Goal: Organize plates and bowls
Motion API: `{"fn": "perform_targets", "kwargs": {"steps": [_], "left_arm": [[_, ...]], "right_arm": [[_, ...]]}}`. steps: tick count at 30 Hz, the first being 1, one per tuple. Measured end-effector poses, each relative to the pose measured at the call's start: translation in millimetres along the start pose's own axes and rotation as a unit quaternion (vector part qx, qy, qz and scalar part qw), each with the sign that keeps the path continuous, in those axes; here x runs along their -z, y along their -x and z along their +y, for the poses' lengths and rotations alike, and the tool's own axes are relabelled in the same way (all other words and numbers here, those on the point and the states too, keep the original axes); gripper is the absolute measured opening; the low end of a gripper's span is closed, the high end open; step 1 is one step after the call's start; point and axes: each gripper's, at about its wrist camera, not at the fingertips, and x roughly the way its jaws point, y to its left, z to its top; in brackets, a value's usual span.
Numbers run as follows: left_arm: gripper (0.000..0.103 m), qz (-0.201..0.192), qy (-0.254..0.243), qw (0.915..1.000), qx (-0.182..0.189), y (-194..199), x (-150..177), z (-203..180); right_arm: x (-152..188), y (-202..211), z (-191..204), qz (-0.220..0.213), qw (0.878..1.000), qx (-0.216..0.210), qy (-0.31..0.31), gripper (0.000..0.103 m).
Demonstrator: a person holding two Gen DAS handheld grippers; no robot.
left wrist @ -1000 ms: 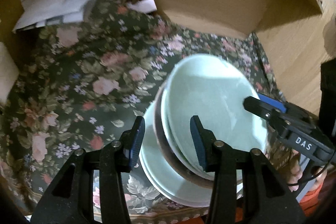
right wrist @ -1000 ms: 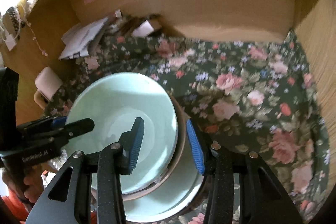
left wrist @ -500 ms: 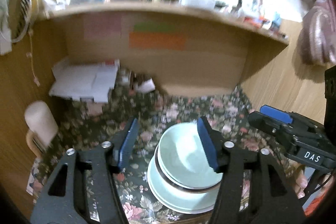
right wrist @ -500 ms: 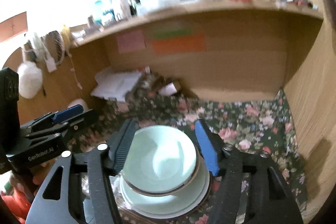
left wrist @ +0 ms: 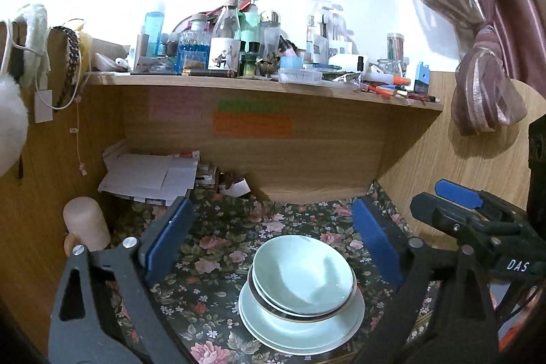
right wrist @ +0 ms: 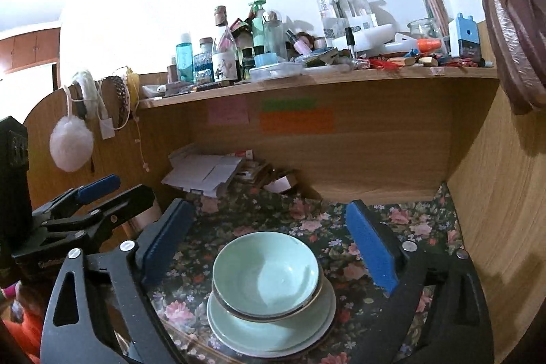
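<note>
Both grippers pulled back and up from stacked bowls [left wrist: 303, 273] since earlier frame.
Left gripper [left wrist: 273, 241] and right gripper [right wrist: 269, 243] jaws opening, holding nothing; bowls on plate [left wrist: 300, 330] near floral-clothed desk's [left wrist: 218, 248] front edge.

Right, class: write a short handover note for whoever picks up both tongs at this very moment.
Left tongs: jaws opening, nothing between them.
Right tongs: jaws opening, empty too.
Things: pale green ceramic bowls nested on pale green round plates, one stack on the dark floral tablecloth.
Done: stack built and released.
Left: no other dishes in view; check outside the frame.
</note>
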Motion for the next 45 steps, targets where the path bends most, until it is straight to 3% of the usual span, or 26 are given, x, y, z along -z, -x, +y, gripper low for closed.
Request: {"fn": "perform_targets", "kwargs": {"steps": [3,45], "left_arm": [[0.1,-0.006,-0.005,1.0,-0.006,3.8,2.6,-1.8],[0.102,-0.005,0.003,0.9999,0.009,-1.3,4.7,-0.5]], "right_arm": [[1.9,3.4,2.7,-0.01,1.0,0.007,0.0,0.103],[2.4,-2.0,-4.7,-0.005,1.0,0.001,-0.01,0.103]]}}
